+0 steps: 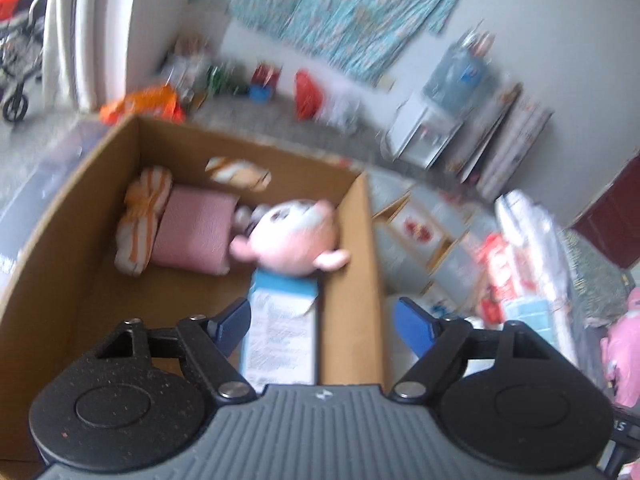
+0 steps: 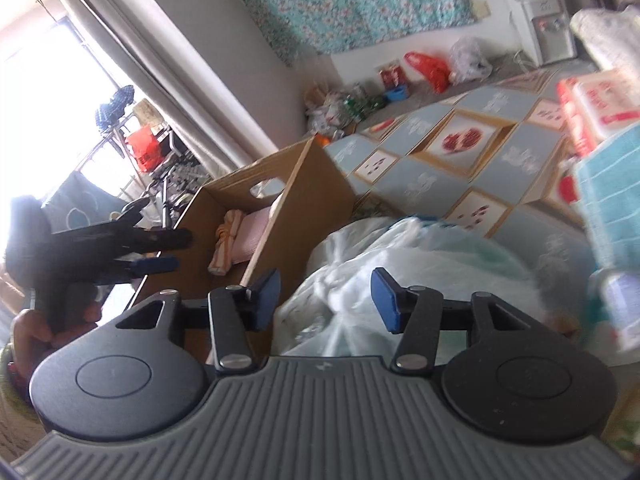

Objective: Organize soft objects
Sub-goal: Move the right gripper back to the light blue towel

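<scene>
I counted one cardboard box (image 1: 352, 240). In it lay one pink plush toy (image 1: 292, 240), one pink cushion (image 1: 192, 232), two orange-striped soft pieces (image 1: 140, 224) and one blue-and-white packet (image 1: 280, 320). I held two hand-held grippers: left (image 1: 324, 320) and right (image 2: 326, 298).

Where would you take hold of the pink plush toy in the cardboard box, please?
Probably across the pink plush toy's round head, coming down from above. The cardboard box wall blocks one side and the pink cushion crowds the other; its small limbs offer little purchase.
</scene>
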A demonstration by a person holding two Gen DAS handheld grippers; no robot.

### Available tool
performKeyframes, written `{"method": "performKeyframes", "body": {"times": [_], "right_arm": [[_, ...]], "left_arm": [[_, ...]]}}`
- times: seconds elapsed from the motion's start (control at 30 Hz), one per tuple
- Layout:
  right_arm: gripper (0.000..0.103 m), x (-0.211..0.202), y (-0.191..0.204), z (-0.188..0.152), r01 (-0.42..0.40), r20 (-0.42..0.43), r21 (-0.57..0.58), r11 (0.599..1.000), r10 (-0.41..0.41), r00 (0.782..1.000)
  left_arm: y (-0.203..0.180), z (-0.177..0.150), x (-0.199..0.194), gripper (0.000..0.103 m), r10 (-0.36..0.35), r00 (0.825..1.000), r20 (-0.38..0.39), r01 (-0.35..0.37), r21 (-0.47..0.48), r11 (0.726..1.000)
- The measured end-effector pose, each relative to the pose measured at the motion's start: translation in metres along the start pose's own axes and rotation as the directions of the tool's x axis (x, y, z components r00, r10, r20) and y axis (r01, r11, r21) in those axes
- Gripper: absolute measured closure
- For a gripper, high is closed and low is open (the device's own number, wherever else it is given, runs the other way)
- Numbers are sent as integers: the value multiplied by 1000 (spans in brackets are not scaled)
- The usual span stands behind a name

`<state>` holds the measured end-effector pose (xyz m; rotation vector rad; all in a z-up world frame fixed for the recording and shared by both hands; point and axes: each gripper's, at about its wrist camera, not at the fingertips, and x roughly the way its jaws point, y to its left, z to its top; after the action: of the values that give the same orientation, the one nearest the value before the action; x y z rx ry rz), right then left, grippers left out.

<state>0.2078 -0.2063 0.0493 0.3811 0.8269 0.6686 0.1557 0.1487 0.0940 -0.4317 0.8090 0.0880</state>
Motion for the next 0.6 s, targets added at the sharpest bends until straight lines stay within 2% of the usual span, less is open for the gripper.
{"method": "performKeyframes", "body": {"times": [0.07, 0.17, 0.33, 0.47, 0.6], "right_arm": [[49, -18, -8, 2, 44, 40, -16, 999, -43, 998], [42, -47, -22, 5, 114, 104, -23, 993, -111, 988], [33, -91, -48, 5, 227, 191, -7, 974, -221, 956], [29, -115, -72, 1, 275, 224, 34, 961, -275, 935], [26, -124, -96, -6, 299, 228, 75, 951, -308, 923]], "left_arm": [[-16, 0, -8, 19, -27, 999, 24, 27, 32, 999], [-46, -4, -5, 16, -72, 997, 16, 70, 92, 993], [-97, -18, 11, 14, -139, 989, -59, 147, 179, 973], [-134, -27, 31, 14, -161, 981, -110, 183, 232, 955], [-165, -34, 53, 14, -176, 973, -147, 209, 259, 943]]}}
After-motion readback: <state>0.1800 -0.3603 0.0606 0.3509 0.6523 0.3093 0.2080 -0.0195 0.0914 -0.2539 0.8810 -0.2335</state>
